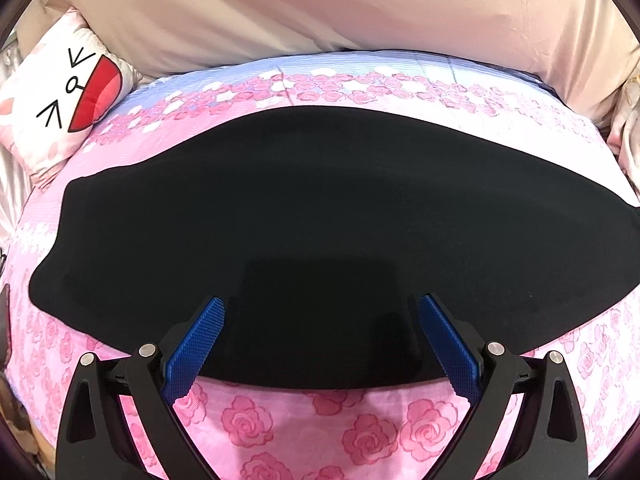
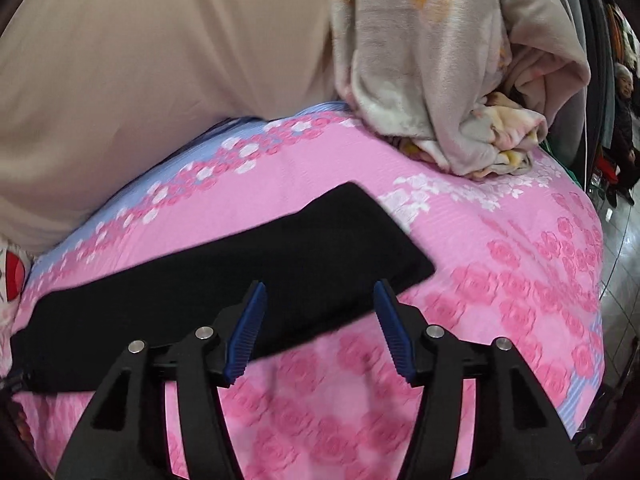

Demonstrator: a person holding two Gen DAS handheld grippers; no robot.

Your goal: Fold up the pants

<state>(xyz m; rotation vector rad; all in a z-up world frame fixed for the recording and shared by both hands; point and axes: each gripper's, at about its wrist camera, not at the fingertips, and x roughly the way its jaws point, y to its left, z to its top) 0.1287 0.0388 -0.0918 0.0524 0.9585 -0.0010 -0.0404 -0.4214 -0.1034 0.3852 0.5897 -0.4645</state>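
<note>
- Plainly, the black pants lie flat on the pink rose-print bedspread, stretched crosswise in front of both tools, with their long axis running left to right.
- The left gripper is spread wide and holds nothing; its blue pads hang over the near long edge of the pants, roughly at mid-length, so the cloth lies straight ahead and beneath it.
- The right gripper is likewise released and empty, poised above the near edge not far from the squared right end of the pants, which slants up and away to its right.
- Judged from this, the left tool is the nearer to the cloth; whether its pads touch the fabric cannot be told.
- The next fold likely turns on that axis: carrying one end along the length toward the other, each tool pinching an edge first.
- A cartoon-face pillow and a bunched blanket sit well apart from the pants.
</note>
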